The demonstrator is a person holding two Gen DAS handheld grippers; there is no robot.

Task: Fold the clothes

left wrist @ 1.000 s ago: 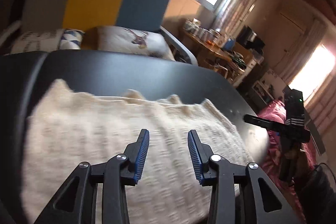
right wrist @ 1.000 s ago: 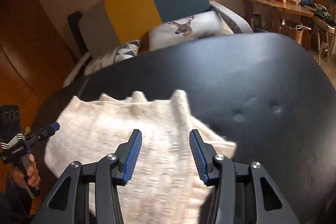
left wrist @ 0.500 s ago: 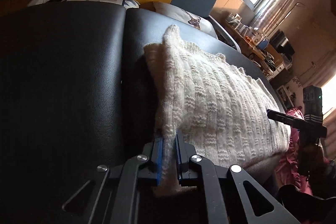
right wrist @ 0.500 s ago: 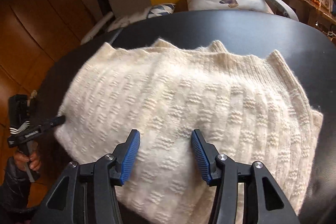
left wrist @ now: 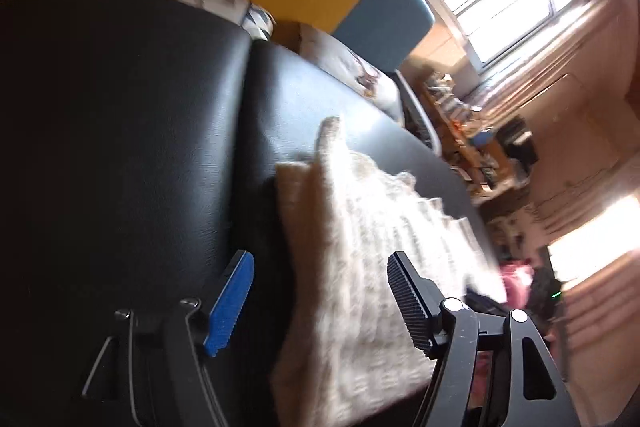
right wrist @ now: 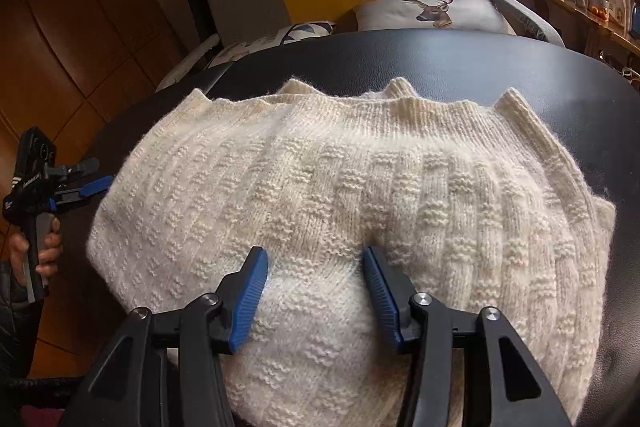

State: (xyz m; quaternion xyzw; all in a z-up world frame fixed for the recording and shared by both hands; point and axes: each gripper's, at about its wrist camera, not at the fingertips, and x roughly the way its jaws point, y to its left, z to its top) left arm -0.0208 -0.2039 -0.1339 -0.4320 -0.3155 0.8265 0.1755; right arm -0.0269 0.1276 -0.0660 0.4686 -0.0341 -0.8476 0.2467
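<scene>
Cream knitted sweater (right wrist: 340,195) under both gaping tools (right wrist: 316,291) (left wrist: 320,303), deer cushion (right wrist: 432,13) sharp only rightward

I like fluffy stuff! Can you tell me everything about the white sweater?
The sweater is cream, thick and fuzzy, knitted in blocky bumps with a ribbed edge at the far side. It lies folded in a flat bundle on the black cushion. The right hand-held gripper is open with its fingers pressing into the wool; the left hand-held gripper is open at its left edge.
</scene>
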